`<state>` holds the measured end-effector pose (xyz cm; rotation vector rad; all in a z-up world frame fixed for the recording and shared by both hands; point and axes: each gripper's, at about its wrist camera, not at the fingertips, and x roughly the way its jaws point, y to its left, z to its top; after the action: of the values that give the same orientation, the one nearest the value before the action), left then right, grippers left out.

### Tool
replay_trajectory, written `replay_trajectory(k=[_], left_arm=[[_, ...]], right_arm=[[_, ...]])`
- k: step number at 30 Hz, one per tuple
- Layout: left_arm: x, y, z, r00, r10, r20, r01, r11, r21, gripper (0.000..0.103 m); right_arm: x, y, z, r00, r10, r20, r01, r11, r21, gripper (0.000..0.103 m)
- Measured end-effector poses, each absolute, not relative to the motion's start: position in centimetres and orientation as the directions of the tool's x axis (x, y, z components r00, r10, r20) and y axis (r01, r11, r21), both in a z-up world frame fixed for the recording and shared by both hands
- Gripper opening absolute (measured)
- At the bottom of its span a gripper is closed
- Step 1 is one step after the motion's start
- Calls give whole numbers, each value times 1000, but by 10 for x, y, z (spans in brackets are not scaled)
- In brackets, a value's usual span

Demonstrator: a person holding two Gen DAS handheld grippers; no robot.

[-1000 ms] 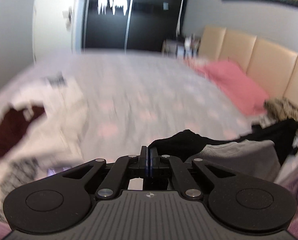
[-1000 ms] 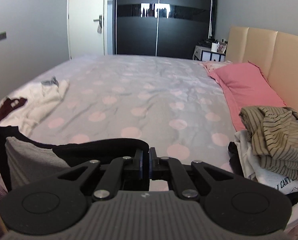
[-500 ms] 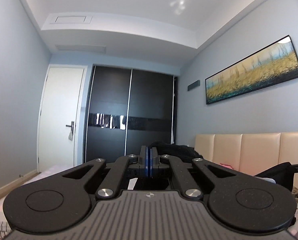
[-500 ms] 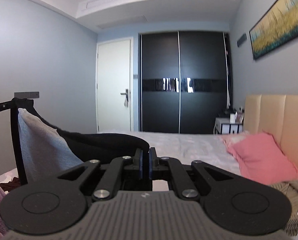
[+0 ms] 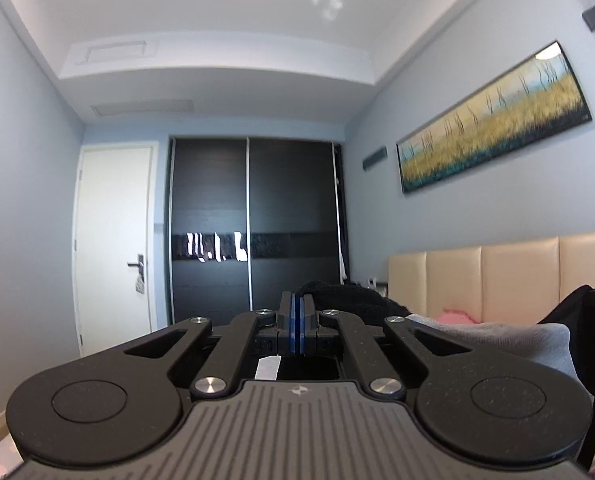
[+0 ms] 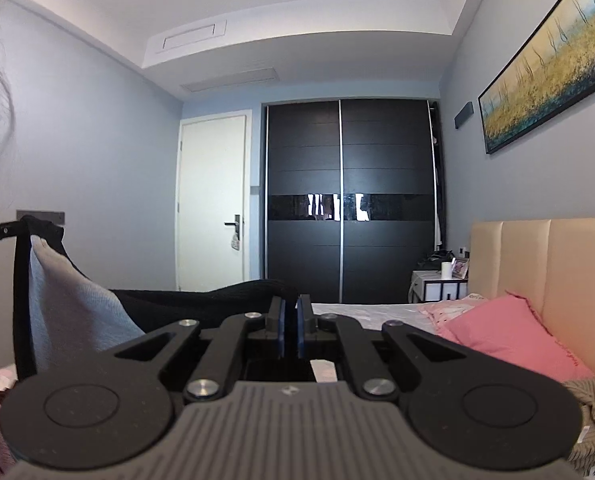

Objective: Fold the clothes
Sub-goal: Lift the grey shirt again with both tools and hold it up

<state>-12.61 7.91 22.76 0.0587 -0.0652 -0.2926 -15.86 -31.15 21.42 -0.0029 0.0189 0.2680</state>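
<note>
So the thing to watch here is the black-and-grey knit garment (image 5: 509,340), because it's strung sideways between the two tongs and that line is what the next move depends on. The left tongs (image 5: 297,316) are pinched fully together with black fabric bunched right at the tips, and from there the cloth runs off to the right. The right tongs (image 6: 291,318) are nearly closed too, just a sliver between the blue pads, clamped on the black edge, and the cloth runs off to the left. So the long axis of the top edge goes hand to hand, roughly level, and neither hand is nearer, they each own one corner.

Both tongs point level toward the dark sliding wardrobe (image 6: 349,200), and the garment is up in the air, above the bed with pink-dotted sheet (image 6: 369,312), with the rest hanging down out of view.

Looks-wise: black trim or outer layer, light grey ribbed knit inside (image 6: 69,312), soft and floppy, sagging a bit in the middle rather than taut. I'd guess it needs lowering flat onto the bed before any fold. Pink pillow (image 6: 505,336) and a striped olive garment (image 6: 593,408) sit off to the right
</note>
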Motion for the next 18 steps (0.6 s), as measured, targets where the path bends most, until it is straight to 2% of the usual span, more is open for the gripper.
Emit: replay_trajectory(k=[6, 15, 18], left_arm=[[-27, 65, 204, 953, -290, -84, 299, 946, 128, 0], [145, 28, 113, 895, -227, -385, 328, 919, 220, 0], [193, 16, 76, 864, -183, -469, 332, 907, 258, 0]], right_arm=[[-88, -311, 199, 968, 220, -121, -225, 974, -31, 7], [68, -311, 126, 908, 138, -395, -173, 983, -54, 7], [117, -304, 97, 876, 107, -470, -181, 977, -115, 7]])
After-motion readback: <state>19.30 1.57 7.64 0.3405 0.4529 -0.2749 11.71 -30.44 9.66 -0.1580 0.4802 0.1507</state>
